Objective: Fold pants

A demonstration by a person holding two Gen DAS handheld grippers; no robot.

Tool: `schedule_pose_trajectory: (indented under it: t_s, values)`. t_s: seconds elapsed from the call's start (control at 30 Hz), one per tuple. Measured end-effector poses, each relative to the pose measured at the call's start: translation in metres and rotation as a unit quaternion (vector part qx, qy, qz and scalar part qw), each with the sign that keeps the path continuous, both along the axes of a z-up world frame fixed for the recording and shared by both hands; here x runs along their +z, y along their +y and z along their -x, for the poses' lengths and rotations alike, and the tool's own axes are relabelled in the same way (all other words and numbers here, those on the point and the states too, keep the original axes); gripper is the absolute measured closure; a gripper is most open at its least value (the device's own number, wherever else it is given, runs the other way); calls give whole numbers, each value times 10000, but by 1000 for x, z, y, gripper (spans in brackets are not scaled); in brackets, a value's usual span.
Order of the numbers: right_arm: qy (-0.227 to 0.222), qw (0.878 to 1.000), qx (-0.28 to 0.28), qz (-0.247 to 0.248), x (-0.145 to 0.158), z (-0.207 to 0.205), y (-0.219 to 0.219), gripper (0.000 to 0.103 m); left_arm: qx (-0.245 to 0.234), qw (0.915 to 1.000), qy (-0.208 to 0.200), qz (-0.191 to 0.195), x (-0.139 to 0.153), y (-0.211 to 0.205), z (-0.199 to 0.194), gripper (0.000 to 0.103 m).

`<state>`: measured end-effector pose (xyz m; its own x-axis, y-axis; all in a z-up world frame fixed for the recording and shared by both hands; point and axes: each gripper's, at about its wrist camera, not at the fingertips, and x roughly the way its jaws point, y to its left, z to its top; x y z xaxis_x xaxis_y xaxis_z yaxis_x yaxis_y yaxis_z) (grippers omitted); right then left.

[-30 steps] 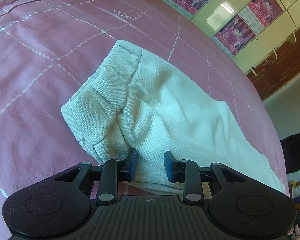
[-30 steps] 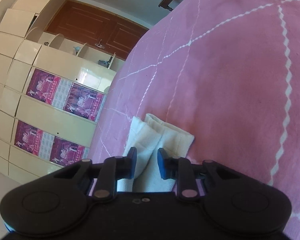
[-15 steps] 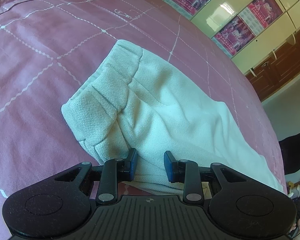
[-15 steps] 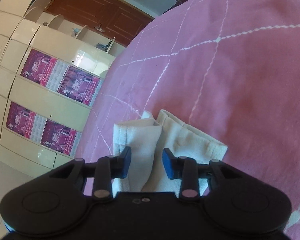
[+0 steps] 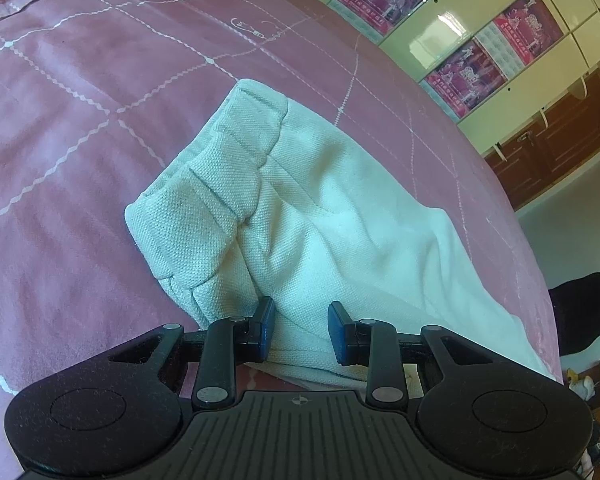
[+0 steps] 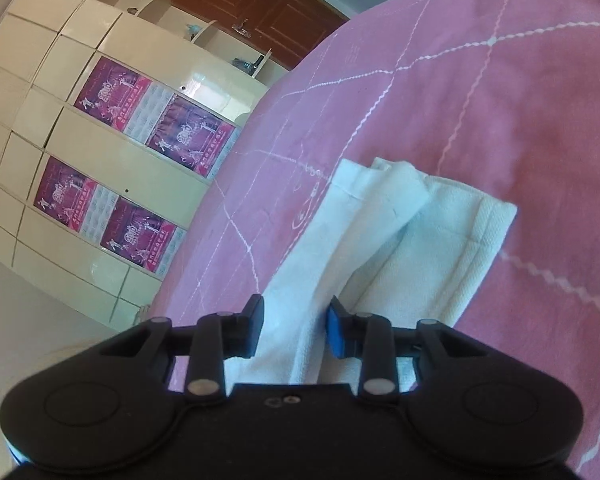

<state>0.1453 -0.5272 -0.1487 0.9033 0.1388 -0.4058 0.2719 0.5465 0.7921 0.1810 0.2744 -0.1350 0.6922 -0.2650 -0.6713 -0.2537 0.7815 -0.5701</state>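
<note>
Pants [image 5: 332, 216], white, lie across the pink bedspread [image 5: 60, 160] at frame centre. Left gripper [image 5: 299, 332] angles downward, jaws apart over the fabric edge. Right gripper [image 6: 294, 330], jaws just closing, straddles a raised fold; grip uncertain.

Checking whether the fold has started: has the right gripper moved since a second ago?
Yes. The right gripper has pulled back along the pants leg; its hems now lie farther ahead on the pink bedspread.

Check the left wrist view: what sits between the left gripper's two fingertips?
White pants fabric lies between the left gripper fingertips, over the pink bedspread; the pads look clear of it.
</note>
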Motion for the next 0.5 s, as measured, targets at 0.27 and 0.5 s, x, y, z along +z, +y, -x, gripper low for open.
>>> schedule_pose_trajectory:
  t_s: [0.27,0.5]
  values:
    - [440,9969,-596,278,18,-3,-24,71,-15,10000,-57,5,-1,1,0,72]
    - [791,9895,-40,1208,59,-10,-14,99,117,9990,150,-395,11,2,-6,103]
